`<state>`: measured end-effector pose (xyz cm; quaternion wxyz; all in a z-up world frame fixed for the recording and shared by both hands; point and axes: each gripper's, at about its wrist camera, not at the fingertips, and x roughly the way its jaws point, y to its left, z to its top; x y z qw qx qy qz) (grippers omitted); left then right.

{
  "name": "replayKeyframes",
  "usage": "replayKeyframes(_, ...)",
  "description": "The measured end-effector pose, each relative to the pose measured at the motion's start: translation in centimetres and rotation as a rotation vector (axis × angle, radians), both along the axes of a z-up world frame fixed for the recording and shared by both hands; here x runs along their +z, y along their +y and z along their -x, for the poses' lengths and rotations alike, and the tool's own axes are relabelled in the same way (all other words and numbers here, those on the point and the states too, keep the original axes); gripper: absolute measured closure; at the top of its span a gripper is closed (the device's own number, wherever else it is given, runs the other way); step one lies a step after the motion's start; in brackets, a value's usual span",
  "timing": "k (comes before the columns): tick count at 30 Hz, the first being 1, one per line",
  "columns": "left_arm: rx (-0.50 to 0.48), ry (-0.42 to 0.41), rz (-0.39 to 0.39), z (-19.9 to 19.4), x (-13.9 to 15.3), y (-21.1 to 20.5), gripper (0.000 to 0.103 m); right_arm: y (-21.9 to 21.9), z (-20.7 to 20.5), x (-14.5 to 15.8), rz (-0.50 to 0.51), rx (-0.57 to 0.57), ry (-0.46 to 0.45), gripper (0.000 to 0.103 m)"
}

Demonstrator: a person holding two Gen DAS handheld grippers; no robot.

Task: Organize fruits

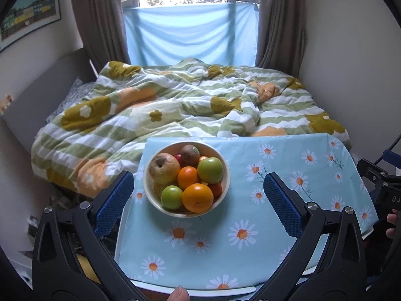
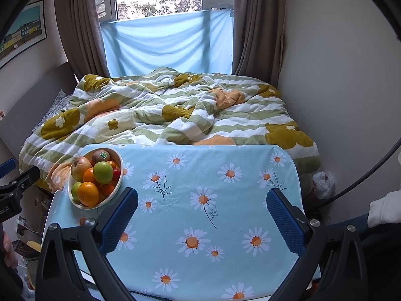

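Left gripper (image 1: 198, 188) wide open above daisy cloth (image 1: 250, 225), framing bowl (image 1: 147, 175) heaped with oranges (image 1: 197, 197), green apples (image 1: 210, 170), pear (image 1: 164, 168), kiwi (image 1: 189, 153).

Left gripper (image 1: 199, 195) with blue-padded fingers spread wide apart, holding nothing, right gripper (image 2: 202, 209) likewise spread wide and holding nothing, both pointing forward, side by side

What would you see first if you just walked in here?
The white bowl piled with fruit, oranges and green apples on top, at the left end of the daisy tablecloth. Then the rumpled flower quilt on the bed behind it. Both blue-padded claws, left and right, hang open and empty.
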<state>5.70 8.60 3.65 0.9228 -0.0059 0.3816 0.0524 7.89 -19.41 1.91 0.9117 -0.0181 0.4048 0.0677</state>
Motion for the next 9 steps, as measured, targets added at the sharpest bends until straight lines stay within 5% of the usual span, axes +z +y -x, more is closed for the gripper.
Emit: replayKeyframes(9, 0.005, -0.008, -0.002, -0.12, -0.06, 0.51, 0.0, 0.34, -0.05, 0.23, -0.001, 0.0, -0.001, 0.001)
